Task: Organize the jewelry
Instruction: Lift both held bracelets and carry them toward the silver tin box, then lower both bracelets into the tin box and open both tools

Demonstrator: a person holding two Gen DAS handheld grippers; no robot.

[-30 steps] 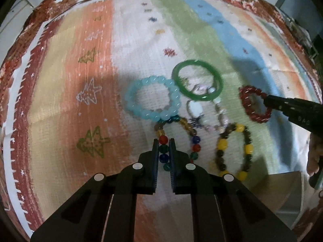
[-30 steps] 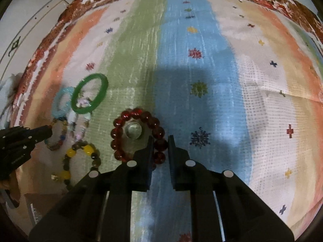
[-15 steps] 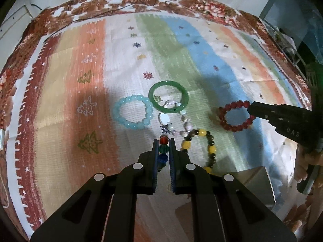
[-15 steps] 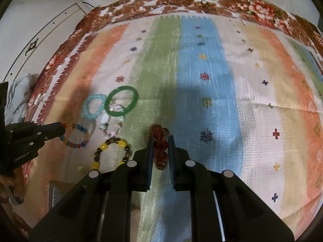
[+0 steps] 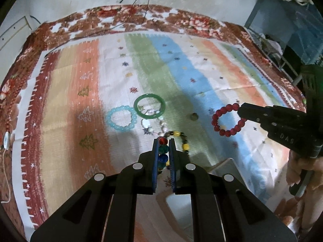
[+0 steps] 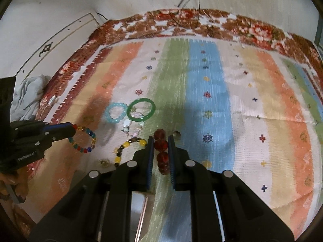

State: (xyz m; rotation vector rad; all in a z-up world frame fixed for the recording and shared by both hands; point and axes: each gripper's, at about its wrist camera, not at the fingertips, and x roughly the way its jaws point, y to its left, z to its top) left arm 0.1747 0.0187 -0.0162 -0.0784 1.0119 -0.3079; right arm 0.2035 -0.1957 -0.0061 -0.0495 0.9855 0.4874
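My left gripper (image 5: 163,141) is shut on a multicoloured bead bracelet (image 5: 163,153) and holds it above the striped cloth; it also shows in the right wrist view (image 6: 84,140). My right gripper (image 6: 160,138) is shut on a dark red bead bracelet (image 6: 161,151), which hangs in the air in the left wrist view (image 5: 228,120). On the cloth lie a green bangle (image 5: 149,106), a light blue bead bracelet (image 5: 121,118), a pale stone bracelet (image 5: 153,127) and a yellow and dark bead bracelet (image 5: 181,139).
A small round bead (image 5: 193,117) lies alone on the green stripe. An open box (image 5: 226,167) stands at the near edge under both grippers. The striped cloth (image 6: 252,104) covers the table, with a floral border at the back.
Both grippers have lifted their bracelets off the cloth and drawn back toward me. The red bracelet left a small bead behind where it lay.
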